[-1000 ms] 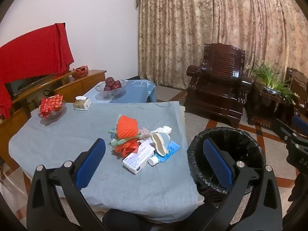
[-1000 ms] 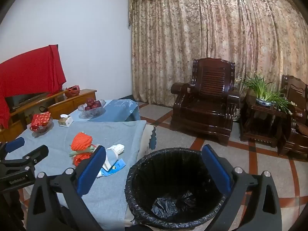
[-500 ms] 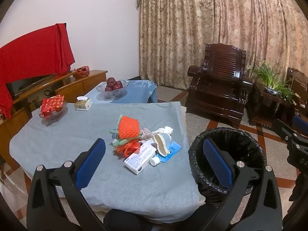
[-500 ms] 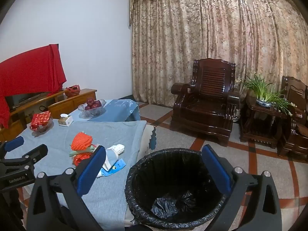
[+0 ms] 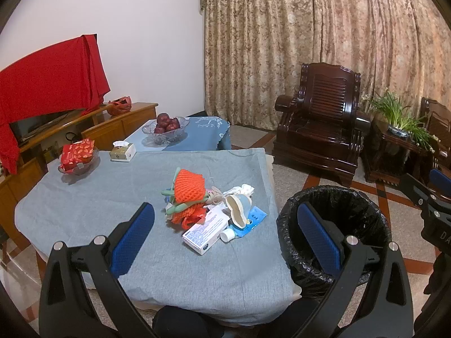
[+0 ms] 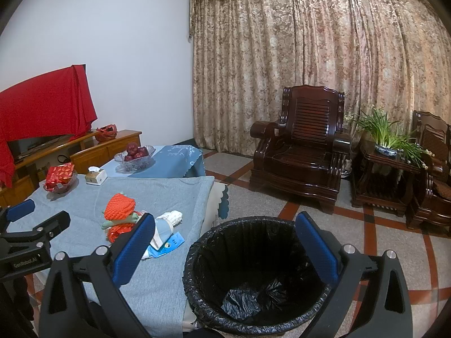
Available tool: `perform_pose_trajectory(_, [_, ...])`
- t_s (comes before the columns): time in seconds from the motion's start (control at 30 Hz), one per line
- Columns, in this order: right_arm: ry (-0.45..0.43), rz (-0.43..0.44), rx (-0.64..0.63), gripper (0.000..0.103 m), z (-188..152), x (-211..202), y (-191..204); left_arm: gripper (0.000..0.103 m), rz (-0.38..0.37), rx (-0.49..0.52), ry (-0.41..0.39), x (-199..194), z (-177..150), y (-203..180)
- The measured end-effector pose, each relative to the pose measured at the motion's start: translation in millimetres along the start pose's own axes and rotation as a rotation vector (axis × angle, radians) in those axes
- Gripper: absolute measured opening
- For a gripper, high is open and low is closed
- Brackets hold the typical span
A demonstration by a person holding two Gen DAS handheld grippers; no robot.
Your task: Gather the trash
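Left gripper [image 5: 225,233] released, holding nothing, unchanged from earlier frame, right gripper [image 6: 225,242] likewise released above bin [image 6: 203,256], trash pile [image 5: 208,208] unmoved near table's [image 5: 84,197] right edge, bin beside that edge.

Home living rm. Carved wooden armchair [image 6: 298,152], heavy floral curtains [image 6: 324,56], potted plant [image 6: 386,138] on side table. Fruit bowl [image 5: 165,126] w/ apples nearby.

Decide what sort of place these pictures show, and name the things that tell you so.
Most likely a home living room: a carved wooden armchair before floor-length curtains, a bowl of fruit on a cloth-covered low table, and a potted plant on a side table.
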State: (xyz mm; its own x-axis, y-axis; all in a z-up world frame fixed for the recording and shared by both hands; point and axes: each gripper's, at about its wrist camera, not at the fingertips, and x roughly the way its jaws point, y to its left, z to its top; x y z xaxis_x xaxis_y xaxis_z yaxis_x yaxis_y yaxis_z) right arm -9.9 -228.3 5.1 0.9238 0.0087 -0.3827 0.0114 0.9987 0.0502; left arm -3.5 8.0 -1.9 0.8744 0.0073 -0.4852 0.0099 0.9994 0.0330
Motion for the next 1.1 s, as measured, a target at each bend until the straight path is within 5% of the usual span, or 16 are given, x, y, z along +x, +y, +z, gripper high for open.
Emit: perform_pose_trajectory(1.1, [0.003, 0.0, 0.0, 0.097, -1.8, 1.9, 3.4, 0.098, 0.005, 0.004, 0.001, 0.7, 2.8, -2.1])
